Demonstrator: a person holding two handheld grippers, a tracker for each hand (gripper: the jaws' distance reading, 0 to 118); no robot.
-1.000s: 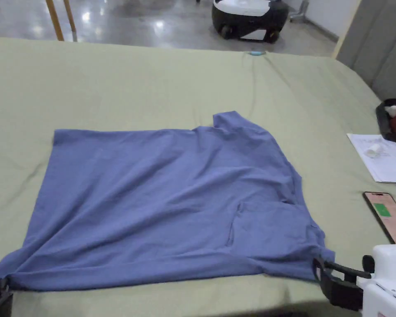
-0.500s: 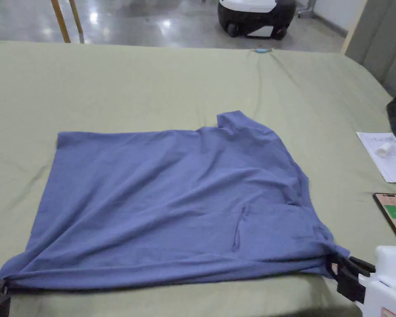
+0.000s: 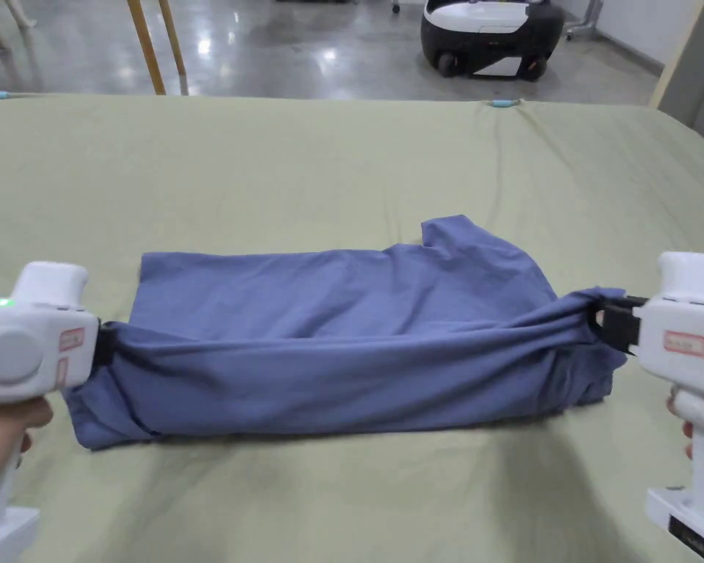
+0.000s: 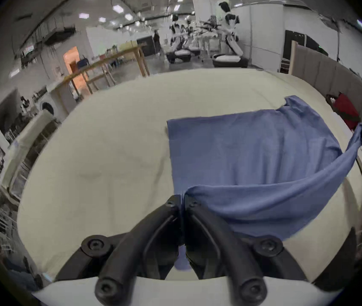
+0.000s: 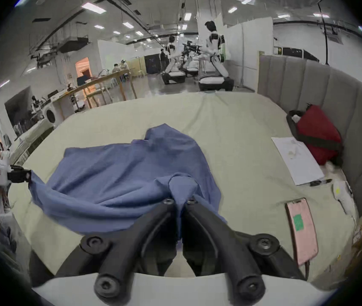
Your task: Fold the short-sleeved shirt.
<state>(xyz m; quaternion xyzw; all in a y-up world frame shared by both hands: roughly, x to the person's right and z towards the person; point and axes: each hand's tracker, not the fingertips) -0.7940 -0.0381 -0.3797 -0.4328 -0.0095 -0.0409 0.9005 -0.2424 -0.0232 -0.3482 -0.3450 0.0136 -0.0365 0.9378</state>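
A blue short-sleeved shirt (image 3: 343, 330) lies across the green bed sheet (image 3: 306, 168), its near edge lifted off the bed and stretched taut between both grippers. My left gripper (image 3: 107, 343) is shut on the shirt's near left corner; in the left gripper view the jaws (image 4: 181, 200) pinch blue cloth (image 4: 253, 156). My right gripper (image 3: 598, 324) is shut on the near right corner, and in the right gripper view the cloth (image 5: 120, 178) bunches between the jaws (image 5: 179, 201). The far edge and one sleeve (image 3: 453, 234) still rest flat on the sheet.
A phone (image 5: 301, 224), a sheet of paper (image 5: 297, 160) and a red bag (image 5: 317, 134) lie on the bed's right side by a grey padded headboard (image 5: 330, 94). A wheeled robot base (image 3: 490, 37) and wooden table legs (image 3: 156, 44) stand beyond the bed's far edge.
Both grippers have risen and moved away from me, carrying the shirt's near edge up and over toward the far edge. The head camera has also tilted and shifted.
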